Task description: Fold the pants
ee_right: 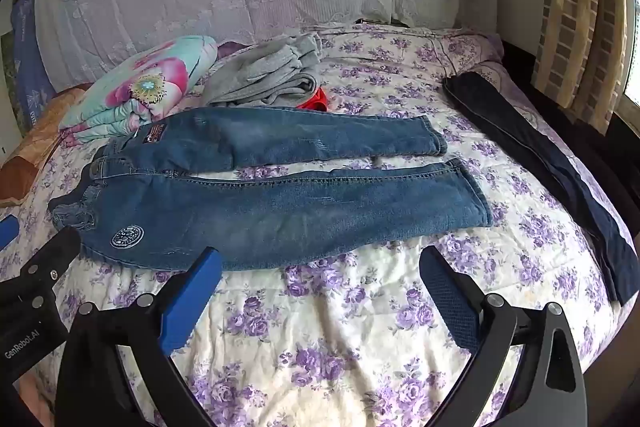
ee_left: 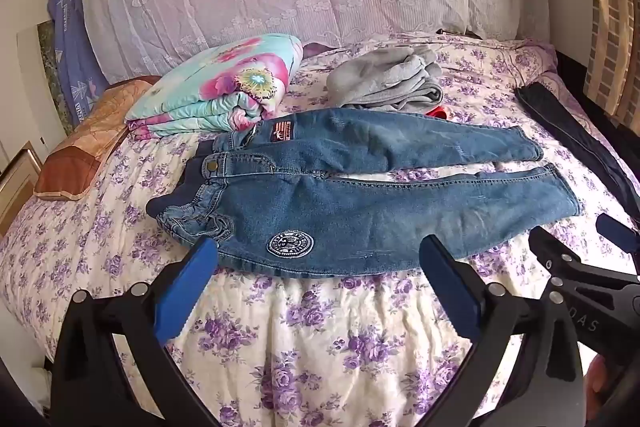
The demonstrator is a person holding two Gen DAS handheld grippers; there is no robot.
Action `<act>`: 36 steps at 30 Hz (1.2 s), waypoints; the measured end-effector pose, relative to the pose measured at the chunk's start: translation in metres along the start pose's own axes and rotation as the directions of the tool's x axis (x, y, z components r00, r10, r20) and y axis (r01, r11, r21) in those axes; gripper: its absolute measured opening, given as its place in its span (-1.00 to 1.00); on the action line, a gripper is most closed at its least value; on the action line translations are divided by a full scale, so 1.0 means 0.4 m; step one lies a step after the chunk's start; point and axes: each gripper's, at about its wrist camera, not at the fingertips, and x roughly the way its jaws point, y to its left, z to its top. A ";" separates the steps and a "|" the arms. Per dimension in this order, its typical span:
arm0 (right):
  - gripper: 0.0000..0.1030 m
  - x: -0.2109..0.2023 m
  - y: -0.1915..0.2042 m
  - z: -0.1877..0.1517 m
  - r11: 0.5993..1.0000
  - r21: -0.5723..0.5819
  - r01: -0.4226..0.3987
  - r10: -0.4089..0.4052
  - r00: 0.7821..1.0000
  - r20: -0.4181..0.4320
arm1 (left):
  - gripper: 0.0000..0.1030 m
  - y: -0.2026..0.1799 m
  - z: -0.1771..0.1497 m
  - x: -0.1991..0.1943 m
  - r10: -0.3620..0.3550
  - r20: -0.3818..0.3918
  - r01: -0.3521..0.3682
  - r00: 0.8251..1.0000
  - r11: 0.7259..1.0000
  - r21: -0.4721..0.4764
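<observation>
Blue denim pants [ee_left: 360,215] [ee_right: 280,203] lie flat on the floral bedspread [ee_left: 320,339], waist to the left and both legs stretched to the right with a narrow gap between them. A round white patch [ee_left: 286,243] marks the near hip. My left gripper [ee_left: 320,251] hovers open at the near edge by the hip, with nothing between its blue pads. My right gripper [ee_right: 320,255] stands open over the bedspread just short of the near leg's edge. In each wrist view the other gripper shows at the side: the right gripper [ee_left: 576,239] and the left gripper [ee_right: 36,239].
A folded floral quilt [ee_left: 216,87] and a crumpled grey garment [ee_left: 384,79] lie beyond the pants, with a small red item [ee_left: 438,113] beside them. Dark navy trousers [ee_right: 540,147] stretch along the bed's right edge. A brown pillow [ee_left: 88,139] sits at the left.
</observation>
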 end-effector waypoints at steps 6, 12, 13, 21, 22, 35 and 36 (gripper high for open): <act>0.93 0.004 -0.009 -0.008 1.000 -0.001 -0.005 0.005 1.000 -0.006 | 0.91 0.002 0.000 0.003 -0.004 -0.011 0.004 1.000 1.000 -0.004; 0.93 -0.001 -0.002 -0.005 1.000 -0.003 -0.005 0.005 1.000 -0.008 | 0.91 0.007 -0.021 0.019 -0.004 -0.012 0.004 1.000 1.000 -0.004; 0.93 -0.002 0.003 -0.007 1.000 -0.004 -0.005 0.005 1.000 -0.009 | 0.91 0.007 -0.018 0.018 -0.007 -0.013 0.006 1.000 1.000 -0.005; 0.93 -0.002 0.014 -0.010 1.000 -0.010 -0.004 0.004 1.000 -0.010 | 0.91 0.019 -0.028 0.020 -0.006 -0.015 0.006 1.000 1.000 -0.006; 0.93 -0.003 0.016 -0.010 1.000 -0.011 -0.004 0.004 1.000 -0.010 | 0.91 0.019 -0.026 0.020 -0.007 -0.016 0.006 1.000 1.000 -0.007; 0.93 -0.011 0.024 -0.006 1.000 -0.014 -0.013 0.013 1.000 -0.007 | 0.91 0.017 -0.025 0.014 -0.006 -0.017 0.006 1.000 1.000 -0.008; 0.93 -0.011 0.023 -0.006 1.000 -0.015 -0.012 0.011 1.000 -0.008 | 0.91 0.018 -0.026 0.014 -0.005 -0.018 0.005 1.000 1.000 -0.007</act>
